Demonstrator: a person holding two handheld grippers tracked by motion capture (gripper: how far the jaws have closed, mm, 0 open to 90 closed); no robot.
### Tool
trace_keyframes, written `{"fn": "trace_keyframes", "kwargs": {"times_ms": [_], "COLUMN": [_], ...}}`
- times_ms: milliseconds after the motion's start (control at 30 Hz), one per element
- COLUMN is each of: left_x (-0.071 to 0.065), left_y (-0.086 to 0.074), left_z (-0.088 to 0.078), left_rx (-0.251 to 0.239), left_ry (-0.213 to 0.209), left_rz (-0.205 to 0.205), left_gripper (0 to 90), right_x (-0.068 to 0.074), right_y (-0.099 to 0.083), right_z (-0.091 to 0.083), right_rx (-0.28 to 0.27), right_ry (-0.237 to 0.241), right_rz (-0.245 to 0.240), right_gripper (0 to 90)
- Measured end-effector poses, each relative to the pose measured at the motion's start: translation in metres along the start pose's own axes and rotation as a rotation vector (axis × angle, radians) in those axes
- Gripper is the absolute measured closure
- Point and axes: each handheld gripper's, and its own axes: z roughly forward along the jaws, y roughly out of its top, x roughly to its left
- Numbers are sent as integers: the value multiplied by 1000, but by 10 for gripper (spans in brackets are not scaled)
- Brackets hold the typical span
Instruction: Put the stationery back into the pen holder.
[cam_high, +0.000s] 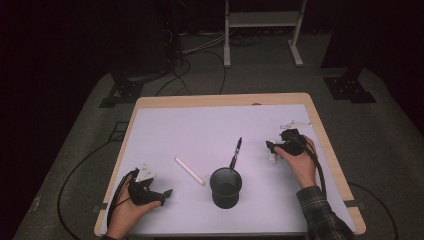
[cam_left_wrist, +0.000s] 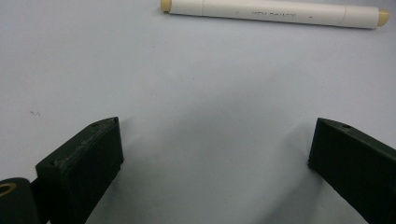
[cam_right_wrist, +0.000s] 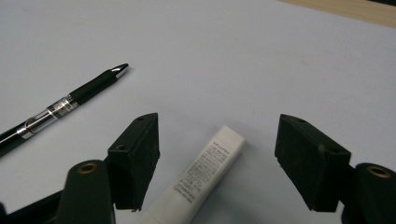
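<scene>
A small white tube (cam_right_wrist: 201, 177) with fine print lies on the white sheet between the jaws of my right gripper (cam_right_wrist: 217, 140). The jaws stand open on either side and do not touch it. From above, that gripper (cam_high: 272, 149) sits at the right of the table over the tube (cam_high: 272, 158). A black pen (cam_right_wrist: 60, 109) lies to its left, also seen as the pen (cam_high: 236, 152) near a black cup (cam_high: 226, 187). My left gripper (cam_left_wrist: 215, 140) is open and holds nothing, with a cream marker (cam_left_wrist: 275, 12) lying crosswise ahead of it. It rests at the front left (cam_high: 162, 196), short of the marker (cam_high: 189, 171).
The white sheet (cam_high: 210, 125) covers a wooden table (cam_high: 320, 120) whose edges show at the back and sides. Cables trail from both grippers over the front edge. A metal stand (cam_high: 262, 30) and floor cables lie beyond the table.
</scene>
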Motion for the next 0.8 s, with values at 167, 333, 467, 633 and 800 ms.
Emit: {"fn": "trace_keyframes", "kwargs": {"times_ms": [167,333,467,633,800], "left_x": [0,0,0,0,0], "left_y": [0,0,0,0,0], "left_z": [0,0,0,0,0], "left_rx": [0,0,0,0,0], "left_ry": [0,-1,-1,0,0], "left_rz": [0,-1,-1,-1,0], "left_gripper": [20,20,20,20,20], "right_x": [-2,-4,-4,-5,-5], "right_y": [-1,0,1,-2,-3], "right_z": [6,13,15,18,20], "right_rx": [7,17,28,50,63], "right_ry": [1,-5,-10,-3,1], "right_rz": [12,20,27,34,38], "right_gripper": [354,378,414,432,463]}}
